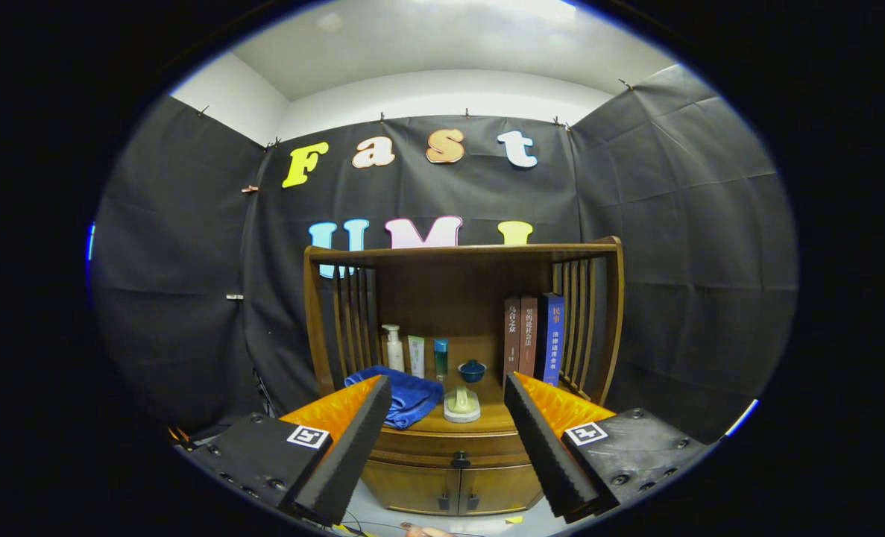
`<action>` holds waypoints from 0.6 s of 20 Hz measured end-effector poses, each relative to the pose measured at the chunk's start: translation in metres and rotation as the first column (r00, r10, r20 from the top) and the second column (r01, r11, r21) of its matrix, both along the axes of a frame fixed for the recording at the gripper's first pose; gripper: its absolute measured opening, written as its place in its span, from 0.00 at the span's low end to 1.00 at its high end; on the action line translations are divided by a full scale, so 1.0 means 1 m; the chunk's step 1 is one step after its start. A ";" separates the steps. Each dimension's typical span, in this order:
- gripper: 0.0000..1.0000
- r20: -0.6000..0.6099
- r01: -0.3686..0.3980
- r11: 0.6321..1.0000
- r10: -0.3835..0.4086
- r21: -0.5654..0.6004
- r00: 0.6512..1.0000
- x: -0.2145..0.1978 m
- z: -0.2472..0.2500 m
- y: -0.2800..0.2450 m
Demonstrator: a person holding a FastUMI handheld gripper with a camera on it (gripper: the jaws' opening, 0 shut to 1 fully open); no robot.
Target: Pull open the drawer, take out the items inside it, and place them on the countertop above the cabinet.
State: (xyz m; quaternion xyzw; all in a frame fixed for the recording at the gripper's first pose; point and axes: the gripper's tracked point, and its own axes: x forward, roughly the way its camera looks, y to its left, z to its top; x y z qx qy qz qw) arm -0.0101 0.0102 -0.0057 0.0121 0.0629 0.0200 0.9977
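My gripper (448, 388) hangs with fingers spread wide, gripping nothing, well short of the cabinet (457, 455). The drawer (442, 446) sits shut under the countertop's (487, 424) front edge, between my fingers. A blue towel (406, 399) overhangs the front-left corner; 3 books (534, 339) stand at the right side.

glossy wooden cabinet (442, 447), terry towel (412, 395)

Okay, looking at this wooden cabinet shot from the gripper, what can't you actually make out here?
- Closed wooden drawer, gripper view: its front hides whatever lies inside.
- Folded blue towel: its near corner sits behind one finger of the open gripper.
- Dark round drawer knob: too small to judge its shape.
- Two lower cabinet doors: their outer edges are covered by the fingers.
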 end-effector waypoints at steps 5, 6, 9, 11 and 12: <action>0.99 -0.006 0.002 1.000 -0.002 -0.004 1.000 -0.006 -0.002 -0.001; 0.99 -0.004 0.001 1.000 -0.001 -0.007 1.000 -0.006 -0.002 -0.001; 0.99 0.007 0.005 1.000 -0.005 -0.009 1.000 -0.007 0.000 -0.005; 0.99 0.011 0.001 1.000 -0.001 0.004 1.000 -0.006 0.002 -0.003; 0.99 0.010 0.001 1.000 -0.001 0.003 1.000 -0.007 0.002 -0.004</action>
